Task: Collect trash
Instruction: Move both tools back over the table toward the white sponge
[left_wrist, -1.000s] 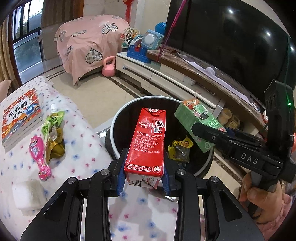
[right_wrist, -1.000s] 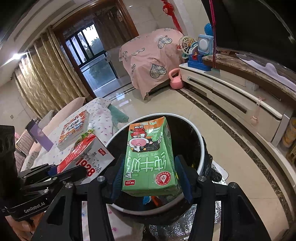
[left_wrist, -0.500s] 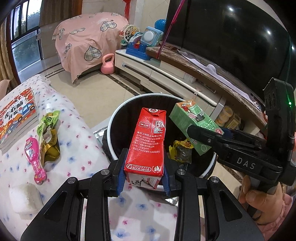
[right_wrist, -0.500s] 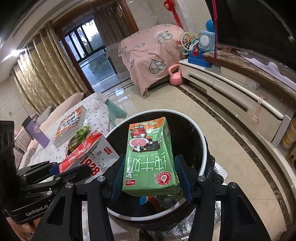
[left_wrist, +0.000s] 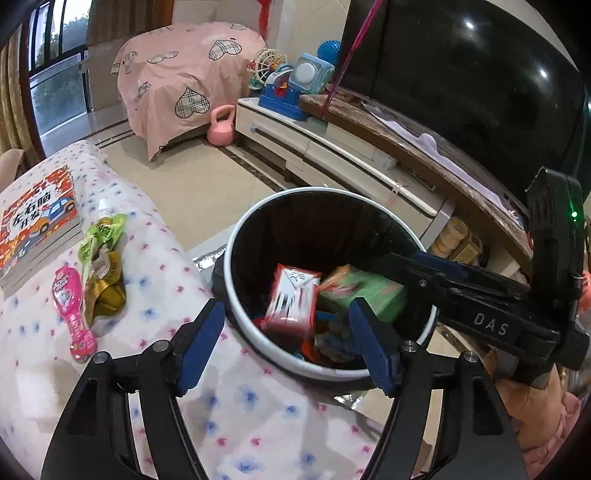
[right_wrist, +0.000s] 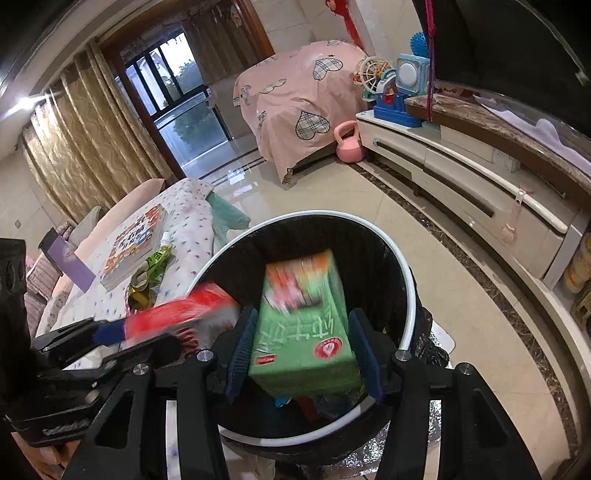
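Observation:
A black trash bin with a white rim (left_wrist: 236, 236) (right_wrist: 406, 280) stands beside the floral-covered table. My left gripper (left_wrist: 286, 343) is open over the bin's near rim. The red milk carton (left_wrist: 293, 304) is loose, falling inside the bin; it shows blurred in the right wrist view (right_wrist: 184, 317). My right gripper (right_wrist: 301, 347) is open above the bin; the green milk carton (right_wrist: 303, 332) sits blurred between its pads, dropping, and shows inside the bin in the left wrist view (left_wrist: 365, 295). Other wrappers lie at the bin's bottom.
On the table lie a green drink pouch (left_wrist: 103, 236), a gold wrapper (left_wrist: 107, 291), a pink packet (left_wrist: 72, 310) and a children's book (left_wrist: 37, 218). A white TV cabinet (left_wrist: 332, 155) with toys, a TV, a pink kettlebell (left_wrist: 221, 125) and a covered piece of furniture stand beyond.
Both grippers opened over the bin. The red carton left the left gripper and the green carton left the right gripper; both are dropping into the bin.

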